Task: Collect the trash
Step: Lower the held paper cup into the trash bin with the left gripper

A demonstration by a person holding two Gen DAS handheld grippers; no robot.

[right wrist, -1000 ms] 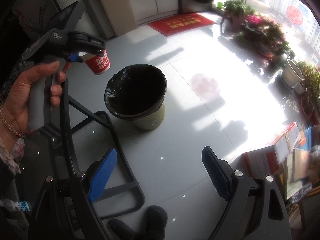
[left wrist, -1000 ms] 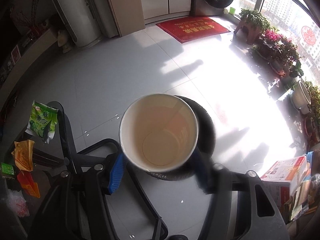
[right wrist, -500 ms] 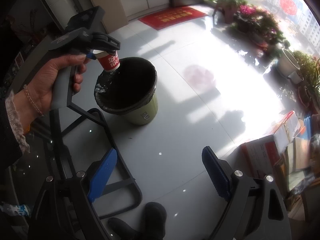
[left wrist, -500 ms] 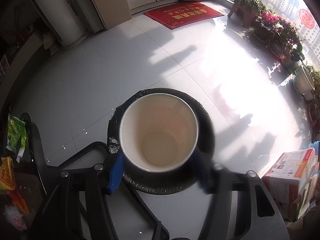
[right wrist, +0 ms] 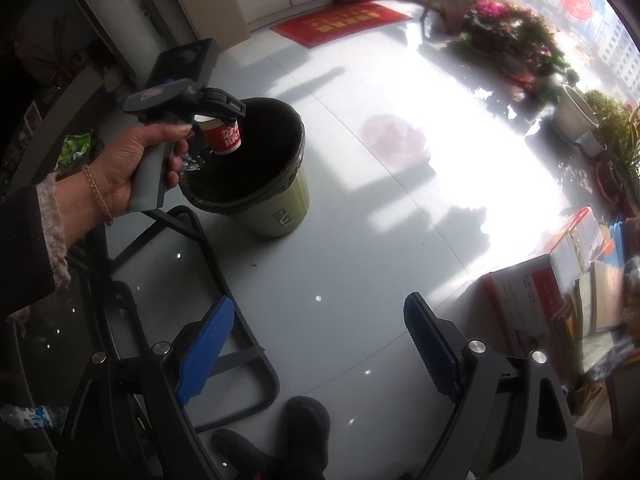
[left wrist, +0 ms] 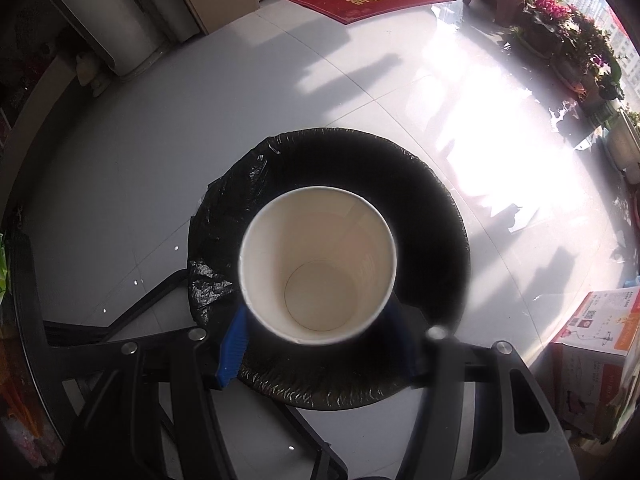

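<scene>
My left gripper (left wrist: 316, 340) is shut on a paper cup (left wrist: 318, 264), white and empty inside, red outside. It holds the cup upright right over the mouth of the bin (left wrist: 432, 208), which is lined with a black bag. In the right wrist view the left gripper (right wrist: 220, 124) and the cup (right wrist: 224, 136) hang above the near left rim of the pale green bin (right wrist: 280, 208). My right gripper (right wrist: 320, 344) is open and empty, well short of the bin, over the floor.
A black metal frame (right wrist: 192, 240) stands on the white tile floor beside the bin. Boxes (right wrist: 536, 292) are stacked at the right. Potted plants (right wrist: 520, 28) line the window. Wrappers (right wrist: 74, 146) lie at the left. A dark-socked foot (right wrist: 304, 424) is below.
My left gripper has carried the cup from beside the bin to over its mouth and lower toward it. The right gripper has stayed open and has shifted only a little.
</scene>
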